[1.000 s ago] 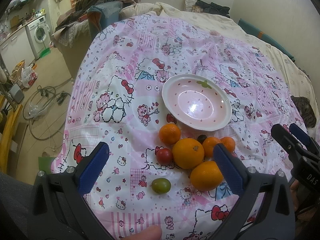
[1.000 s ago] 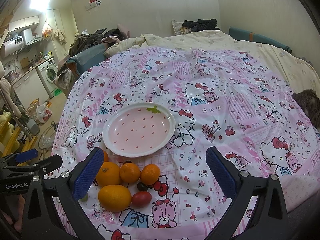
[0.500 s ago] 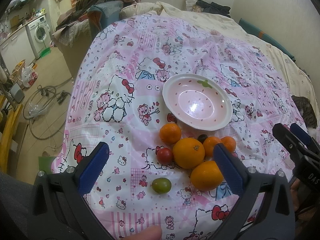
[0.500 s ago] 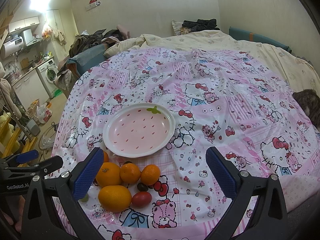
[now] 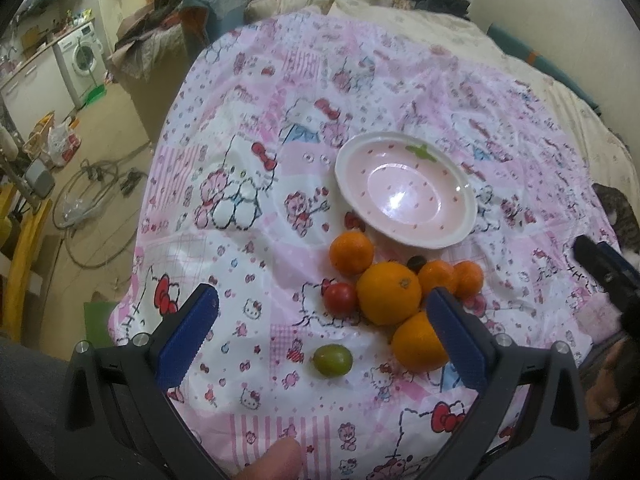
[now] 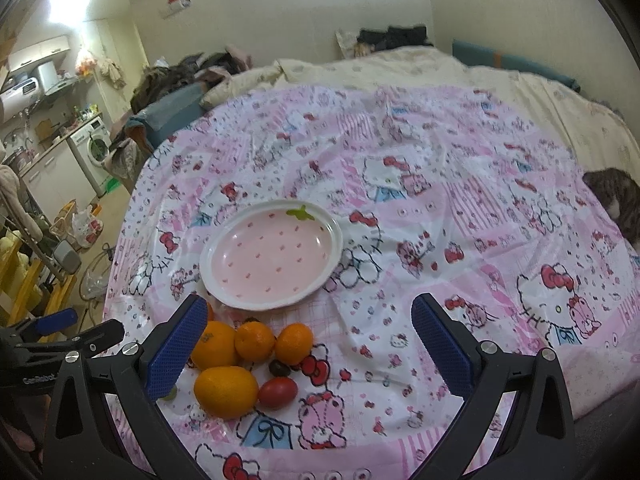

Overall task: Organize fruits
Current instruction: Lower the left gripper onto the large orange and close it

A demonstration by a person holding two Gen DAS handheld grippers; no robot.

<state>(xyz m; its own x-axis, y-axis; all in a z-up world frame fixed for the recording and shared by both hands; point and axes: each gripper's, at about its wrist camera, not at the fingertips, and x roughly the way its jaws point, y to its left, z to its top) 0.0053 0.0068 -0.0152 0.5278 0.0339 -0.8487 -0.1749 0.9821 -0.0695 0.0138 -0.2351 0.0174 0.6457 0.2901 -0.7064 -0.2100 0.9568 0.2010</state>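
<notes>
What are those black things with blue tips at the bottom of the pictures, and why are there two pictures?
Those are grabbers, like big tongs. A person holds one in each hand, and each grabber has a little camera looking out along its two fingers. So one picture comes from the left gripper and the other from the right gripper. In each picture you can also spot the other grabber poking in at the side.

Both are wide open and hold nothing.

In front of them is a bed with a pink cartoon cloth. On the cloth sits an empty pink plate that looks like a strawberry. Near it lie the fruits: several oranges, a red tomato, a green fruit and a small dark one.
</notes>
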